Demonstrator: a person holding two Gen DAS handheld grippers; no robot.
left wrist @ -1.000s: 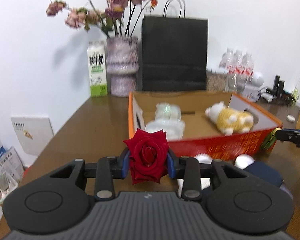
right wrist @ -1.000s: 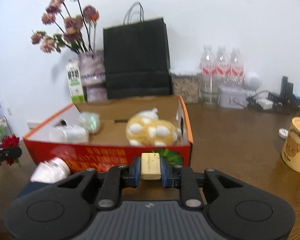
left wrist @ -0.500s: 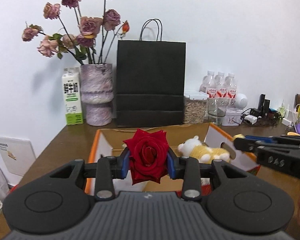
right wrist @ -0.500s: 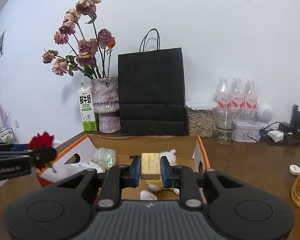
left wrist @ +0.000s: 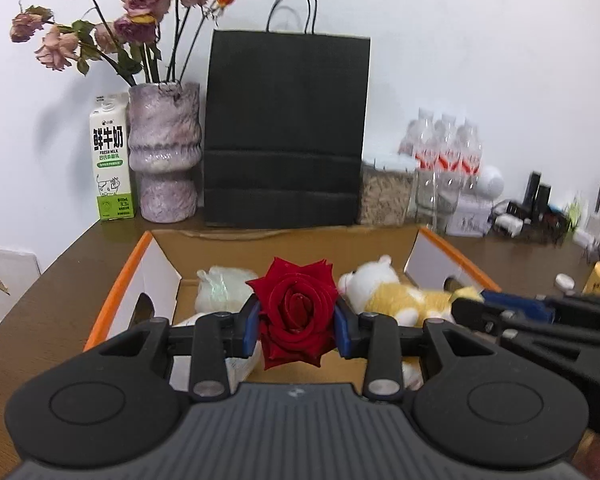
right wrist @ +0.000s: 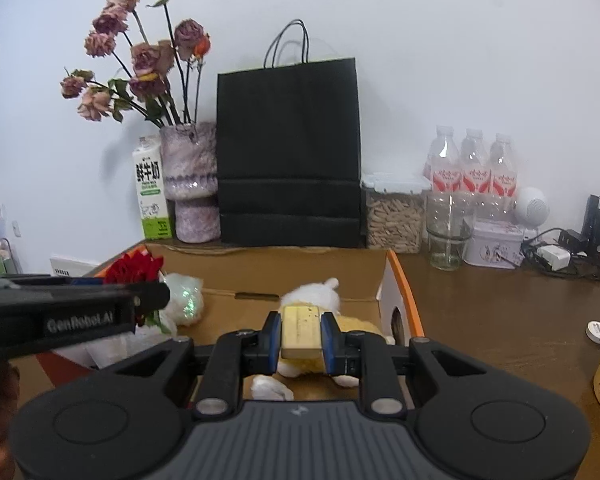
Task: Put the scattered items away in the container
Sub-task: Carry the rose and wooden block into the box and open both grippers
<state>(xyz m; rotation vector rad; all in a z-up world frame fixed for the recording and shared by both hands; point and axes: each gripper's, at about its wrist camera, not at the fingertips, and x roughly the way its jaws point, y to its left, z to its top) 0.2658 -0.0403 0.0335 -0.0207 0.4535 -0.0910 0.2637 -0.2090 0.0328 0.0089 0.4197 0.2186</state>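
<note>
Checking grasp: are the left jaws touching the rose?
Touching. Left wrist view: both blue pads of the left gripper press the rose with no gap.

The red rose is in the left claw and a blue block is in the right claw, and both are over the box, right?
Almost. The block is pale yellow, not blue; only the claw's pads are blue. The right wrist view shows it squeezed in the right claw. The rest holds: the left claw grips the red rose, and both are over the box.
</note>
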